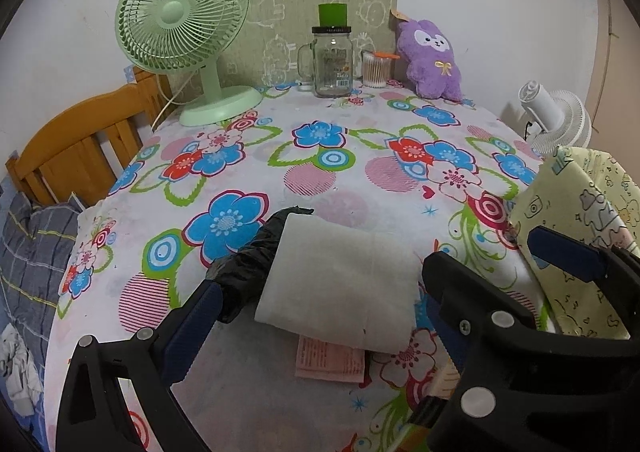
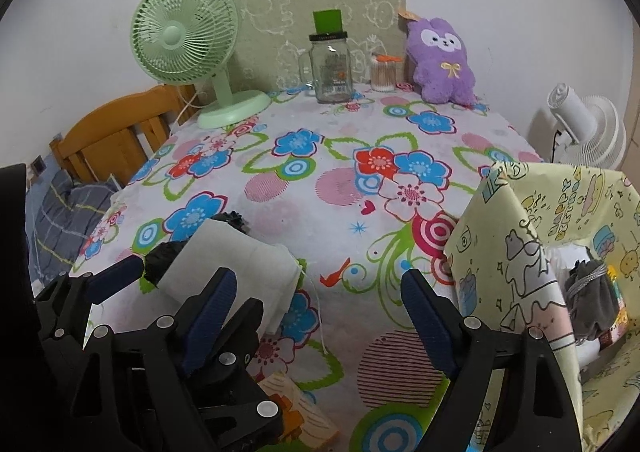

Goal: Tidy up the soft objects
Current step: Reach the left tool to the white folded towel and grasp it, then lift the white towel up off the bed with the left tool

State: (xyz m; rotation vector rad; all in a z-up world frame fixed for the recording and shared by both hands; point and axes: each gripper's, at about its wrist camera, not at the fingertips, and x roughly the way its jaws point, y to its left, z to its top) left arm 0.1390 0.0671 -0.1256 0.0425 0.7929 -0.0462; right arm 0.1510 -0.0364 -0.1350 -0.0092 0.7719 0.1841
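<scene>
Both grippers hang over the near edge of the counter (image 1: 320,120), which has a flowery cloth on it. On the left gripper (image 1: 320,292) the jaws are wide open, one on each side of a folded white cloth (image 1: 340,276) (not squeezing it). That cloth lies on a black bag (image 1: 248,260). On the right gripper (image 2: 316,304) the jaws are open with nothing between them. At the right edge stands a yellow cloth box (image 2: 520,252).
</scene>
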